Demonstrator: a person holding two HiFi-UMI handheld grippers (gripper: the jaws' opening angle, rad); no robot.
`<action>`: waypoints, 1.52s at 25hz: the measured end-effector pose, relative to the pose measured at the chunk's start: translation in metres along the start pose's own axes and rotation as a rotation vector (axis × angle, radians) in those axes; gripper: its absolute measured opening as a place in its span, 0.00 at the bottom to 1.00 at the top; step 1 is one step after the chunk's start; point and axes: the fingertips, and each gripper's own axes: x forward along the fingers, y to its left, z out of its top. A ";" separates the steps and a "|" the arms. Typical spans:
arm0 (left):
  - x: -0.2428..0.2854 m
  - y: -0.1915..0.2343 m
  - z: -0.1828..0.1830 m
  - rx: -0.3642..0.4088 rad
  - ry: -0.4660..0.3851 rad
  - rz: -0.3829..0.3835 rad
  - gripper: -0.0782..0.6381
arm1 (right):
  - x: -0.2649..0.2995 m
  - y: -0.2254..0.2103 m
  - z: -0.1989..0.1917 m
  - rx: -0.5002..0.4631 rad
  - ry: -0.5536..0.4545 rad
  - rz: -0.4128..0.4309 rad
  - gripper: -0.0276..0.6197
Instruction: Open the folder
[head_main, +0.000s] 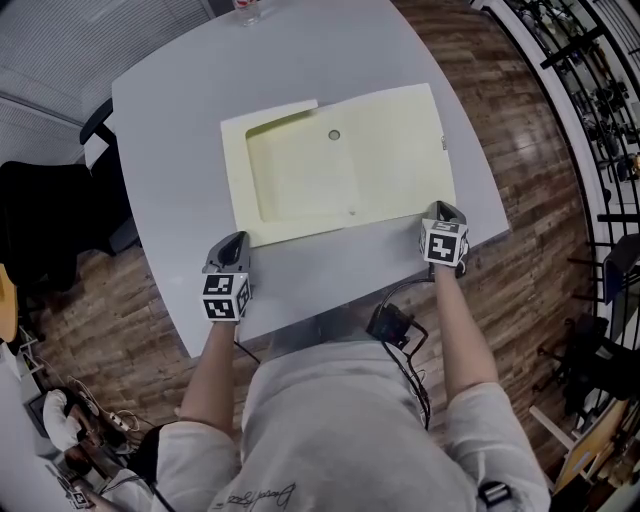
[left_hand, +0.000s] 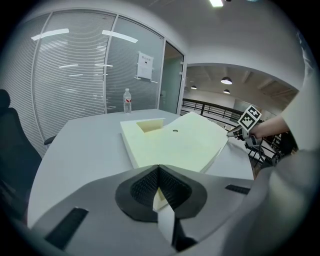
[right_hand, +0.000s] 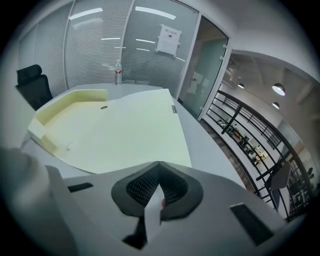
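A pale yellow folder (head_main: 340, 165) lies flat on the grey table (head_main: 170, 150), with a small round hole (head_main: 334, 134) in its cover. My left gripper (head_main: 232, 242) sits at the folder's near left corner; in the left gripper view its jaws (left_hand: 159, 167) are closed with a cream edge pinched between them. My right gripper (head_main: 443, 210) is shut on the cover's near right corner. That corner is raised a little, so in the left gripper view the cover (left_hand: 175, 142) arches above the sheets beneath. In the right gripper view the cover (right_hand: 120, 130) spreads out ahead of the closed jaws (right_hand: 159, 164).
A water bottle (left_hand: 127, 101) stands at the table's far edge. A black chair (head_main: 60, 215) is off the left side. A railing (right_hand: 235, 125) and wooden floor (head_main: 520, 120) lie to the right. The table's front edge runs just behind both grippers.
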 end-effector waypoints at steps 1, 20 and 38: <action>-0.001 0.001 0.003 0.000 -0.010 0.001 0.12 | -0.004 -0.001 0.005 -0.002 -0.015 -0.004 0.08; -0.055 -0.024 0.051 0.001 -0.146 -0.061 0.12 | -0.091 0.018 0.088 0.098 -0.296 0.093 0.08; -0.111 -0.084 0.118 0.005 -0.344 -0.158 0.12 | -0.216 0.168 0.133 -0.018 -0.475 0.605 0.08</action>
